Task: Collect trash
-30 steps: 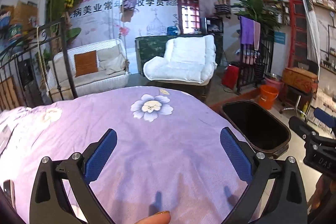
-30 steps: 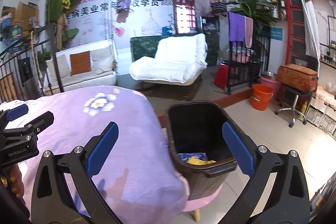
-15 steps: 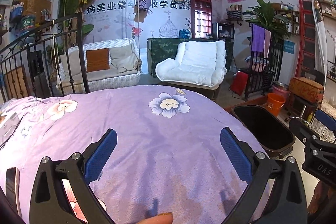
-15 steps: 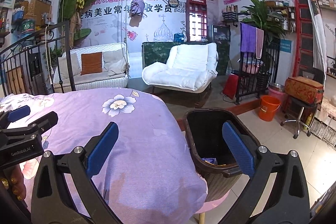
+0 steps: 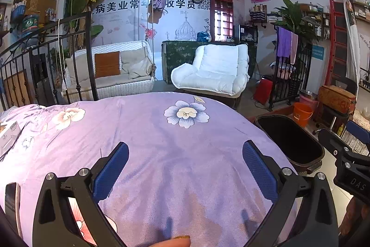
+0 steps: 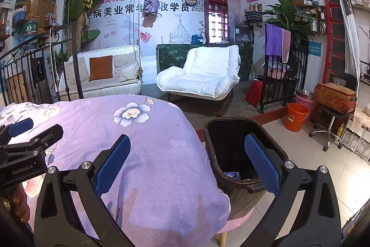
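Note:
A dark brown trash bin [image 6: 233, 145] stands on the floor just right of a table under a purple flowered cloth [image 6: 148, 149]. A scrap of blue trash [image 6: 232, 175] lies at its bottom. My right gripper [image 6: 185, 161] hovers open over the cloth's right edge and the bin's rim, holding nothing. My left gripper [image 5: 183, 168] is open and empty above the middle of the cloth [image 5: 175, 145]. The bin [image 5: 291, 142] shows at the right of the left wrist view. Each gripper appears in the other's view: the left gripper [image 6: 25, 140] and the right gripper [image 5: 346, 154].
A white box [image 5: 9, 138] and a phone [image 5: 11, 200] lie at the cloth's left edge. Behind the table are a black iron railing [image 5: 46, 66], a wicker sofa [image 5: 111, 75] and a white armchair [image 5: 215, 71]. An orange bucket [image 6: 297, 116] and a stool [image 6: 330, 122] stand on the floor at right.
Both views have tilted up and back: the cloth and the bin sit lower and farther off, and less of the bin's contents shows. Both grippers stay open.

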### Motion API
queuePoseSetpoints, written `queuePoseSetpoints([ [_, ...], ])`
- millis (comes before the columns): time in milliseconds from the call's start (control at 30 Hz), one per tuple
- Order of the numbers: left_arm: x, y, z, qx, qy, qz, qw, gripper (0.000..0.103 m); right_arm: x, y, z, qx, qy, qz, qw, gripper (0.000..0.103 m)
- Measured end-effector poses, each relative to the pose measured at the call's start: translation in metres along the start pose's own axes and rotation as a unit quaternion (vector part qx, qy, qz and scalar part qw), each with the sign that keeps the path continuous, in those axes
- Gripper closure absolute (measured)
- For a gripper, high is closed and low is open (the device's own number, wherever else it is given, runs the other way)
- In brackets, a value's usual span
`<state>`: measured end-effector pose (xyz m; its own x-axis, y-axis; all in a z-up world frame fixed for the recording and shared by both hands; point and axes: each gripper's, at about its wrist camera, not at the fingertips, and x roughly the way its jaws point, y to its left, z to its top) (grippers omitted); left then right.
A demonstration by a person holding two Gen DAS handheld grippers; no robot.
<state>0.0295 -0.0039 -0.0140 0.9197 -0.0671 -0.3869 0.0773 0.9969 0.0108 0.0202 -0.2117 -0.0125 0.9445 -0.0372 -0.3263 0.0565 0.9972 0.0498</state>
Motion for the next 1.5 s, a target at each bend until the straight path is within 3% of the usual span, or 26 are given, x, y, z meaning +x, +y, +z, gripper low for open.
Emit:
queuePoseSetpoints([
  [1500,-0.0026,0.0005,0.0011,-0.002,0.002,0.004,1.0,0.005,0.0045,-0.0052,-0.0056,0.003,0.003,0.008,1.0,0.005],
])
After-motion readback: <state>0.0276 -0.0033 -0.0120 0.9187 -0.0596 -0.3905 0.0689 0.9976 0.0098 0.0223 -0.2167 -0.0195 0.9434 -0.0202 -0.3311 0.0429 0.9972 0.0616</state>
